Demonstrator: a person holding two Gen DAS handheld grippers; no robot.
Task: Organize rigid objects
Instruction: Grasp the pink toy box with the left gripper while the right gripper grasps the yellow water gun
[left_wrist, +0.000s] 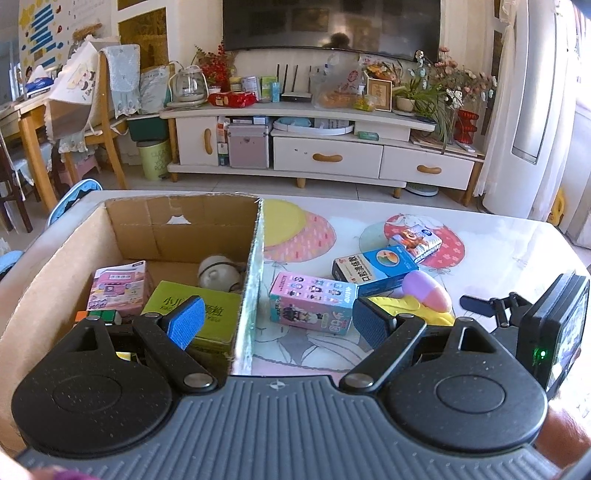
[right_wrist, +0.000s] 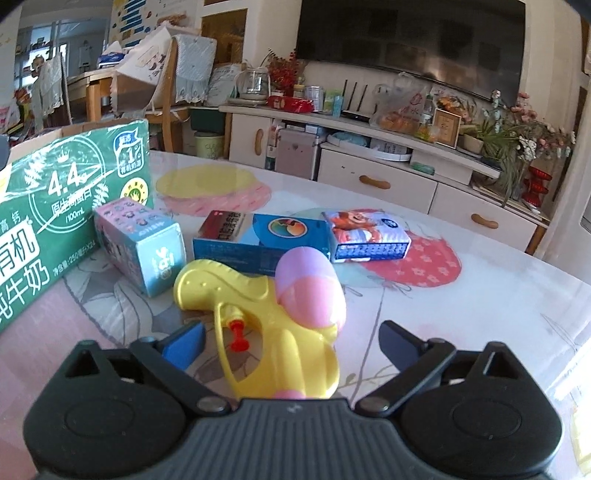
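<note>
The task stands partly complete. The cardboard box (left_wrist: 155, 236), directly ahead of the left hand-held gripper (left_wrist: 275, 319), already contains a pink carton (left_wrist: 120, 286), a green carton (left_wrist: 199, 314), a puzzle cube (left_wrist: 98, 317) and a pale rounded item (left_wrist: 218, 271) whose identity cannot be established from this angle. Four items remain on the worktop (right_wrist: 480, 306): a yellow water pistol (right_wrist: 258, 332) with a pink and lilac tank, a pink-and-blue figure box (right_wrist: 144, 243) ahead and to the left of the right hand-held gripper (right_wrist: 291, 341), a blue medicine box (right_wrist: 258, 240) straight ahead beyond the pistol, and a cartoon-printed pack (right_wrist: 369, 236) ahead and to the right. The right hand-held gripper stands wide apart with the pistol's grip between its fingers; neither pad presses on the plastic, so nothing is held yet. The left hand-held gripper is also spread wide and holds nothing, straddling the box's near right wall, one finger over the box interior and the other over the worktop. The left wrist view shows the box contents and the right unit at the far right edge; the right wrist view does not. The right wrist view shows the pistol's red trigger, its position between the fingers, and the green printed outer face of the box.
</note>
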